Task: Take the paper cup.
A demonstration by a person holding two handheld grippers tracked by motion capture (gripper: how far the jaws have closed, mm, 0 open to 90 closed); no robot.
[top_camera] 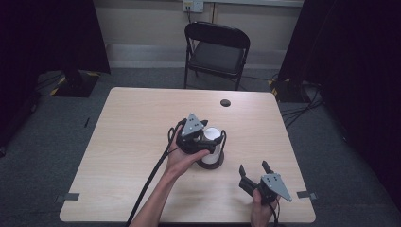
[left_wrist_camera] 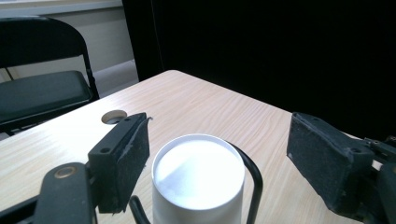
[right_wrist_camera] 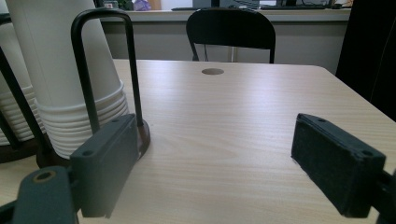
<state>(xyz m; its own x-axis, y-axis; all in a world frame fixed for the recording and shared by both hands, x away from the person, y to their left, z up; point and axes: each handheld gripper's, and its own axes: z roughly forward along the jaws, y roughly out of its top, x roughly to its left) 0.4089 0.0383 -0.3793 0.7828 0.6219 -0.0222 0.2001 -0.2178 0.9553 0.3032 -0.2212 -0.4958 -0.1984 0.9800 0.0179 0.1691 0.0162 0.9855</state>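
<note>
Left gripper (left_wrist_camera: 219,158) stands open-jawed over the top of the stacked white cups (left_wrist_camera: 198,179) in their black wire holder (left_wrist_camera: 252,172), pads clear of the rim; right gripper (top_camera: 255,171) idles wide nearby; next, probably close on the top cup.

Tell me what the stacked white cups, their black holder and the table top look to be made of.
Stacked cups: probably paper, matte white, with thin rolled rims. Holder: likely metal rod, painted black, bent into smooth loops. Table top: pale wood-grain surface, probably laminate, with an even low sheen.
</note>
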